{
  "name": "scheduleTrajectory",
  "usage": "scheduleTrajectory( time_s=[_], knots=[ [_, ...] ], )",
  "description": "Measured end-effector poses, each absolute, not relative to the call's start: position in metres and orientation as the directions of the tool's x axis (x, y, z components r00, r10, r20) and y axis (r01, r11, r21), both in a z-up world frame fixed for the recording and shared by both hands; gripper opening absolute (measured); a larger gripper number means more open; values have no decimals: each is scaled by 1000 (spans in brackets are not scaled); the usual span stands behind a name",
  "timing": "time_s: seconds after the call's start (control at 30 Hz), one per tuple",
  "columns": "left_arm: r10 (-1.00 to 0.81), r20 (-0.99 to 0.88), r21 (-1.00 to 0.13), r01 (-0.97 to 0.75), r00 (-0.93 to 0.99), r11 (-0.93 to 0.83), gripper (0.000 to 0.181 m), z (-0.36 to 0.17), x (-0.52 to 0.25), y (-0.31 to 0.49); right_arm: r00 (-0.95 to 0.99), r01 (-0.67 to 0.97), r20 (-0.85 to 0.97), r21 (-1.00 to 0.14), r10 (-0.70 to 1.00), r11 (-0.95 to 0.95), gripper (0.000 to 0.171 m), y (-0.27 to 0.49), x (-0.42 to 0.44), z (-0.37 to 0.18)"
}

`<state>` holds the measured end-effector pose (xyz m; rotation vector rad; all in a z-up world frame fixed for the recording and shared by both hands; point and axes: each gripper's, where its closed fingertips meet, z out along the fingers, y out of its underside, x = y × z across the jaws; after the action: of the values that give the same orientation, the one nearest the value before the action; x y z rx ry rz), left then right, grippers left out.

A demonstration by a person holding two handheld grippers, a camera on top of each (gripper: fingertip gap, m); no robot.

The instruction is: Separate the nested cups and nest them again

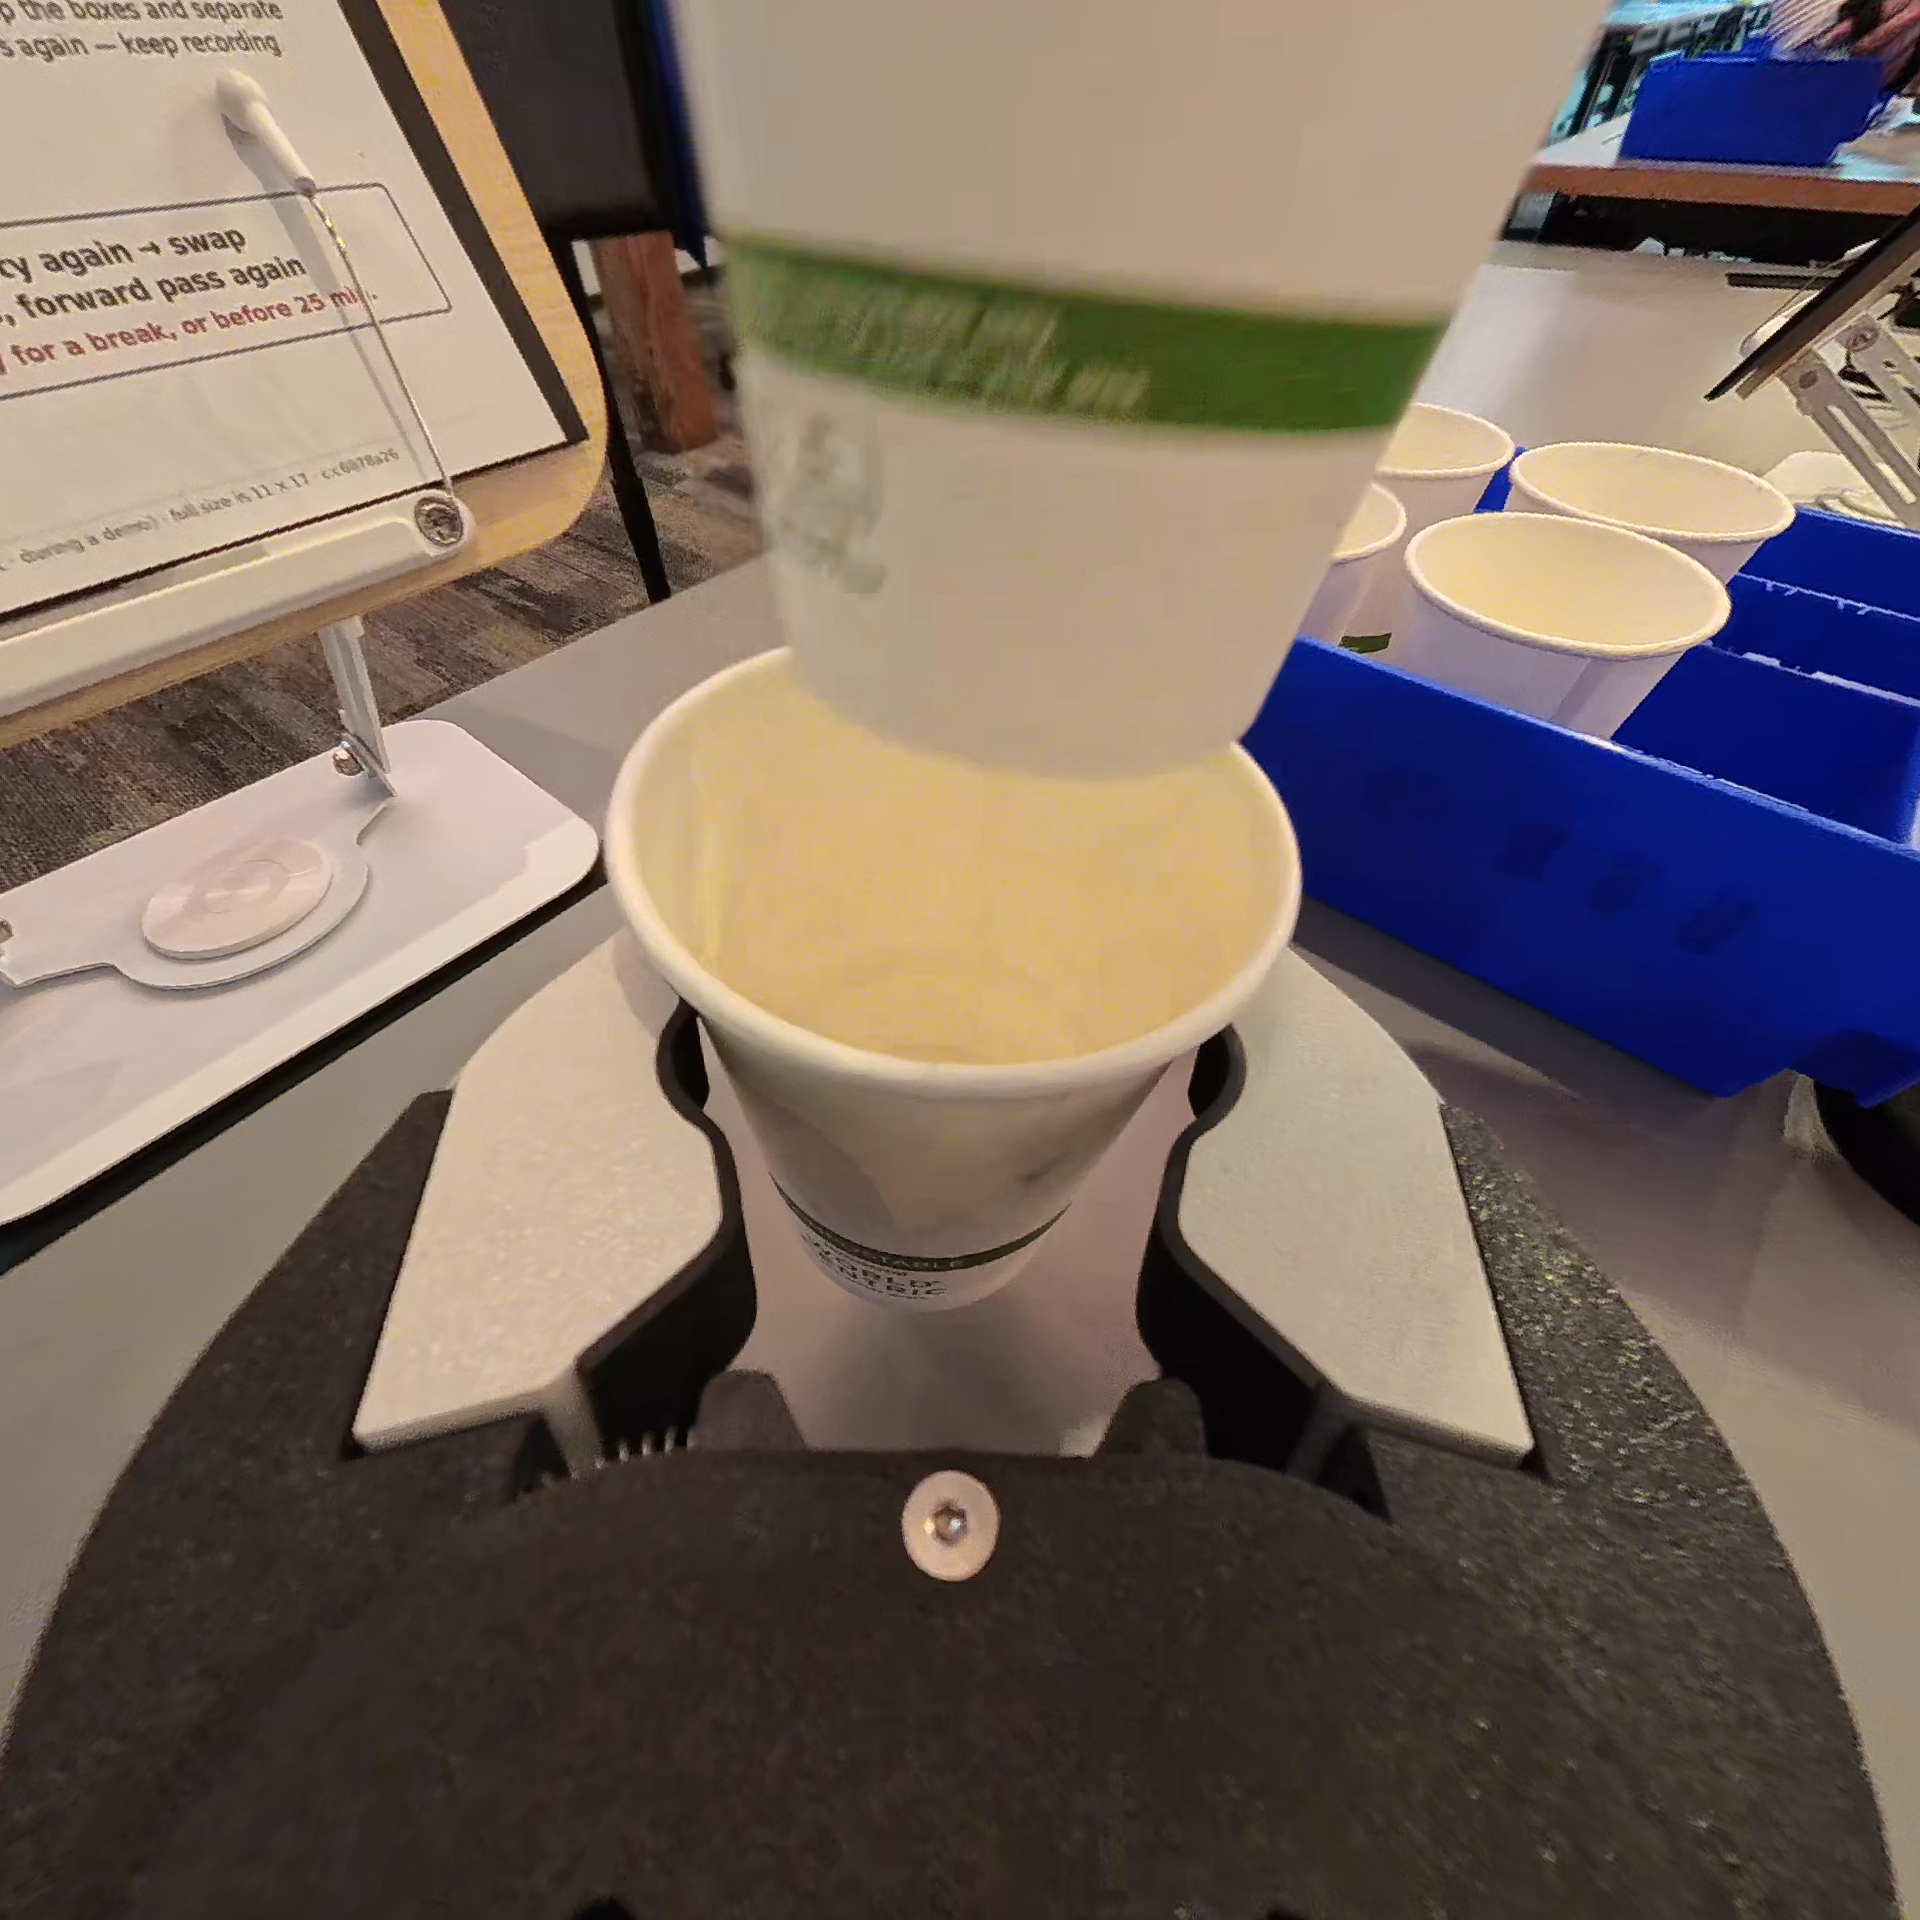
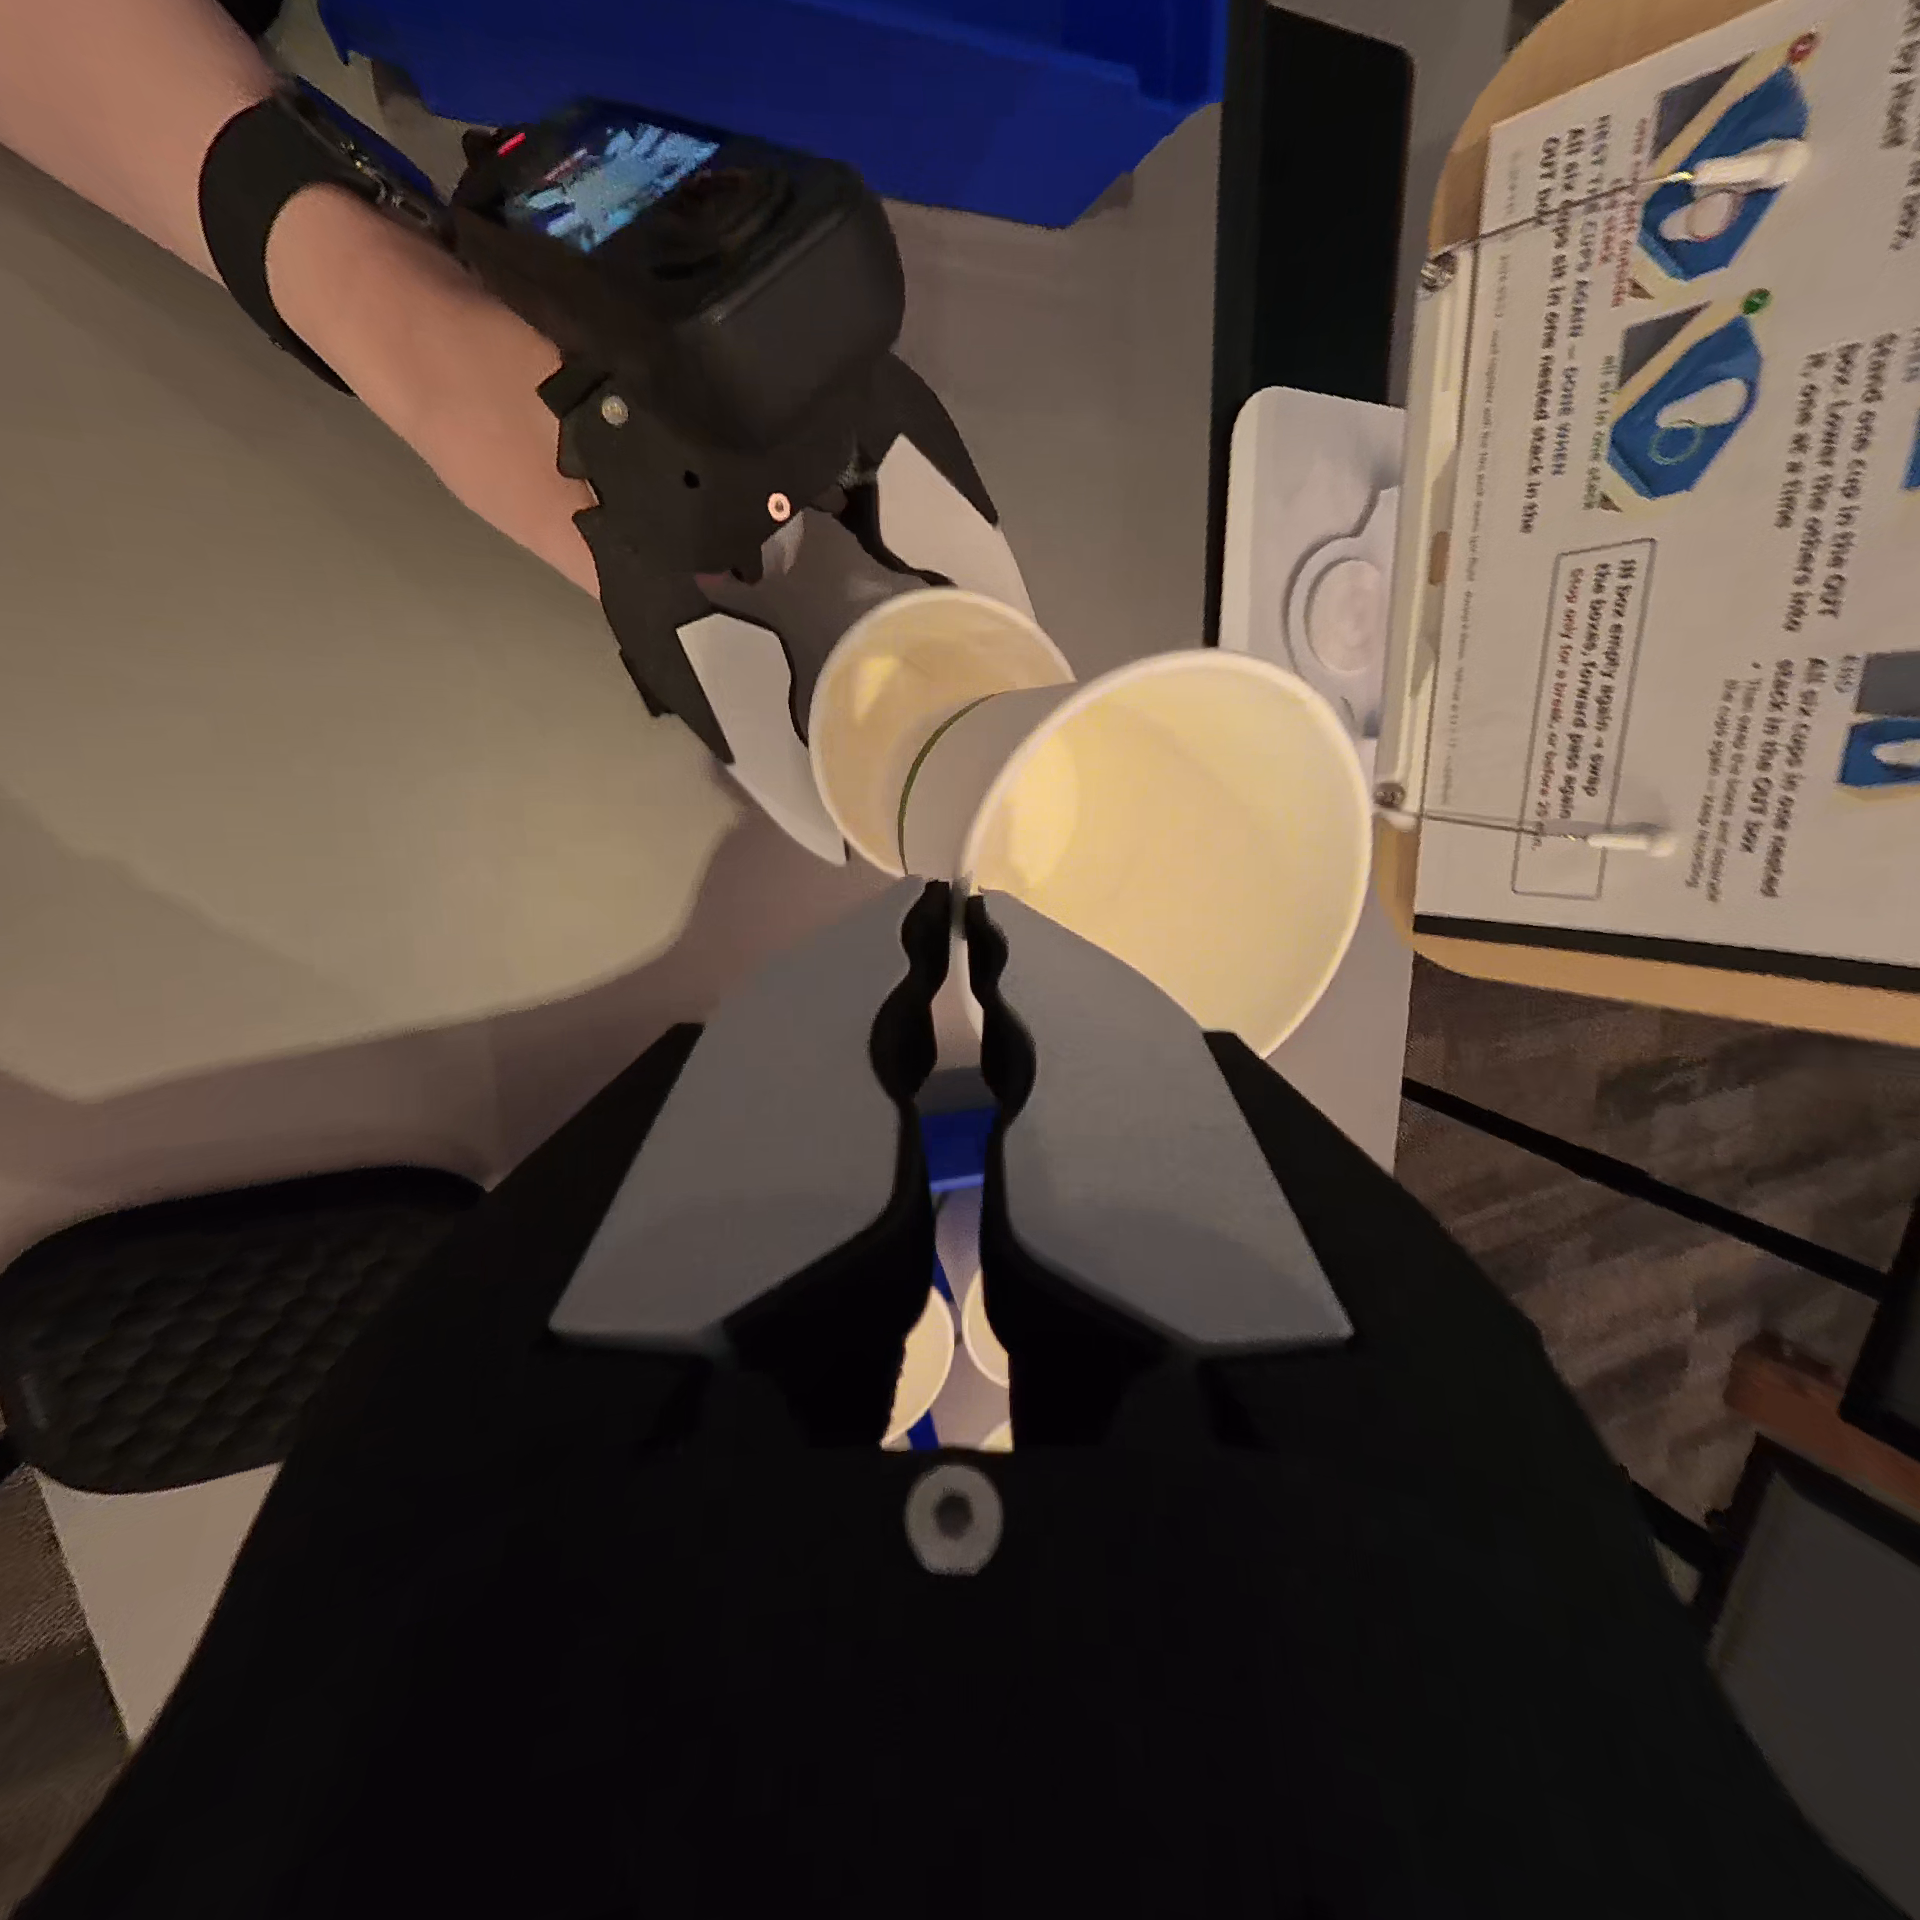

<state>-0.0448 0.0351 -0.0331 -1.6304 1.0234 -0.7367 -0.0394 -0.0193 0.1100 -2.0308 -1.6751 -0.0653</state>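
Left gripper: clamped around lower white paper cup with green band, mouth up. Right gripper: pinching rim of upper white green-banded paper cup, its base at the lower cup's mouth, 12 o'clock. Blue plastic bin, 3 o'clock, holds four white paper cups.

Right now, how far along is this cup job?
Partway, it seems. Four loose cups already stand apart in the blue bin. In hand: the left claw grips one cup, and the right claw pinches the rim of a second cup whose base sits in its mouth. Whether they are parting or joining, I cannot tell.
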Motion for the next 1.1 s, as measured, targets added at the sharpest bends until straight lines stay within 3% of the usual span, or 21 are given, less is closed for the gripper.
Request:
scheduleTrajectory(
  time_s=[0.27,0.43,0.73,1.1],
  knots=[
    [-889,-22,-957,-268,457,-114,93,-36,-47,39,395,904,419,-338,818,-264,3,-64,50,153],
    [-885,-18,-956,-268,466,-121,93,-37,-49,43,485,872,427,-298,763,-387,3,-102,111,154],
    [-882,-21,-954,-272,472,-123,93,-39,-50,45,584,811,368,-283,723,-511,3,-162,172,99],
    [-880,-17,-954,-270,474,-127,93,-39,-51,47,593,805,377,-274,712,-525,3,-195,192,38]
  ],
)
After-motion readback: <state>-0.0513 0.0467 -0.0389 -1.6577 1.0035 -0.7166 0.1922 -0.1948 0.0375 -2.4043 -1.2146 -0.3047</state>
